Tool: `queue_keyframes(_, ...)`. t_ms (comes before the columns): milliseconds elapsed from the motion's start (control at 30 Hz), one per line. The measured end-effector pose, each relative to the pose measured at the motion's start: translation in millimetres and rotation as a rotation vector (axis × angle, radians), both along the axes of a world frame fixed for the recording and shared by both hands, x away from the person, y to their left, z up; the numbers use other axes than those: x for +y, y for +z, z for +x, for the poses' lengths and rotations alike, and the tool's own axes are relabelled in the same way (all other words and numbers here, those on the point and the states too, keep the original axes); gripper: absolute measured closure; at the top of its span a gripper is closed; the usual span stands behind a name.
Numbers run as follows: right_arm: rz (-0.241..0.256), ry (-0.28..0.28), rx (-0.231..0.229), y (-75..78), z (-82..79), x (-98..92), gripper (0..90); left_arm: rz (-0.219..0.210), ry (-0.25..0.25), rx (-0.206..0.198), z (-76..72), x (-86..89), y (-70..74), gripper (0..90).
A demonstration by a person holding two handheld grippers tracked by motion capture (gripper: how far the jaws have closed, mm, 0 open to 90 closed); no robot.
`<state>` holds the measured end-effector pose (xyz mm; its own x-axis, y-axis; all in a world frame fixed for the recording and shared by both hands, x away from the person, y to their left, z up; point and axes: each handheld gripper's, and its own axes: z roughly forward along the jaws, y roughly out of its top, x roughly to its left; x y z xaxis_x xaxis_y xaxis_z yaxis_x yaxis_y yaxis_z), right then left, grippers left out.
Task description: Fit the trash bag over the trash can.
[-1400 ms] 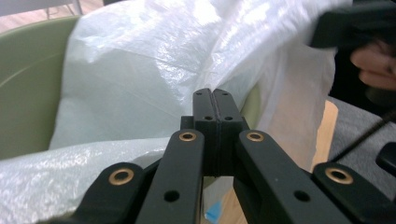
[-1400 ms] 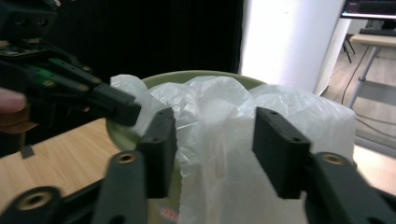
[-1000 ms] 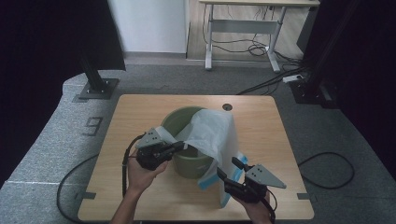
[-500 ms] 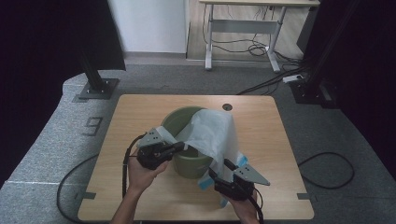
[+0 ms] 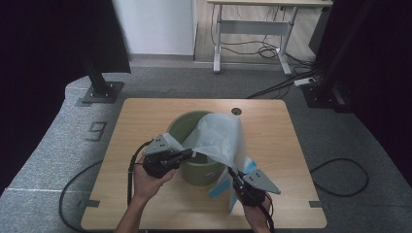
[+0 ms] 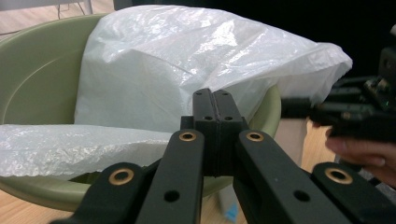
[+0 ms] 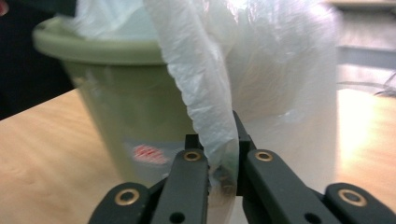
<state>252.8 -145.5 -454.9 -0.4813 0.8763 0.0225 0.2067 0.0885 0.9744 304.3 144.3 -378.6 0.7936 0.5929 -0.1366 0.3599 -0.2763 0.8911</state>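
L gripper (image 5: 187,154) & R gripper (image 5: 232,174) both clamped on white bag (image 5: 221,138) draped over green bin (image 5: 180,127).

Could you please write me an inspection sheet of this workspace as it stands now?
Surface: wooden table, round hole near far edge.
Job's things: green bin upright mid-table; white bag draped over its rim, hanging down the right side.
Clutter: nothing seen.
Grippers: left tool shut on bag at the bin's near rim; right tool shut on bag's hanging edge.
Cables: black cable trails from left tool.
Surroundings: grey carpet, desk behind, floor cables.
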Motion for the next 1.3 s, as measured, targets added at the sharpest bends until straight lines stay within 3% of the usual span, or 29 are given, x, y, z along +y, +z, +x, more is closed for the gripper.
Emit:
queue_keyframes(167, 0.009, -0.032, -0.056, 17.6, -2.6, -14.0, 88.6, -0.006, -0.018, -0.013, -1.2, 0.2, 1.3, 89.8)
queue_keyframes(233, 0.006, -0.037, -0.096, 36.2, -3.2, -20.4, 88.6, -0.008, -0.017, -0.016, -1.6, 0.2, 2.0, 89.7)
queue_keyframes(267, 0.006, -0.037, -0.096, 36.2, -3.2, -20.4, 88.6, -0.01, -0.017, -0.017, -1.7, 0.5, 2.4, 89.7)
queue_keyframes(367, 0.001, -0.029, -0.139, 57.2, -4.2, -24.0, 88.6, -0.014, -0.01, -0.023, -0.8, 2.0, 3.5, 89.7)
queue_keyframes(400, -0.006, -0.023, -0.158, 67.5, -4.2, -23.9, 88.6, -0.015, -0.008, -0.022, -0.4, 2.3, 3.6, 89.7)
queue_keyframes(500, -0.01, -0.015, -0.177, 79.1, -3.0, -22.7, 88.7, -0.011, 0.005, -0.025, 2.1, 3.0, 4.0, 89.7)
queue_keyframes(600, -0.025, 0.011, -0.198, 96.2, 0.8, -17.3, 88.6, 0.018, 0.019, -0.024, 8.3, 2.0, 6.5, 89.2)
queue_keyframes(700, -0.046, 0.038, -0.214, 110.0, 5.0, -8.2, 88.6, 0.018, 0.034, -0.018, 14.1, 3.5, 9.7, 83.7)
queue_keyframes(733, -0.056, 0.05, -0.217, 114.0, 6.9, -4.1, 88.6, 0.015, 0.029, -0.02, 14.3, 3.9, 10.7, 77.6)
queue_keyframes(867, -0.084, 0.087, -0.196, 117.5, 13.5, 8.3, 88.6, -0.007, 0.005, -0.034, 8.6, 4.3, 13.5, 57.2)
queue_keyframes(1000, -0.109, 0.119, -0.151, 112.5, 20.5, 18.8, 88.6, 0.005, -0.025, -0.072, -1.6, -0.6, 17.1, 48.7)
queue_keyframes(1167, -0.13, 0.148, -0.128, 107.7, 23.0, 28.7, 88.6, 0.029, -0.034, -0.095, -4.5, -9.8, 22.5, 47.1)
queue_keyframes(1300, -0.121, 0.153, -0.121, 105.2, 23.6, 29.0, 88.5, 0.039, -0.051, -0.074, -2.1, -16.0, 19.8, 60.5)
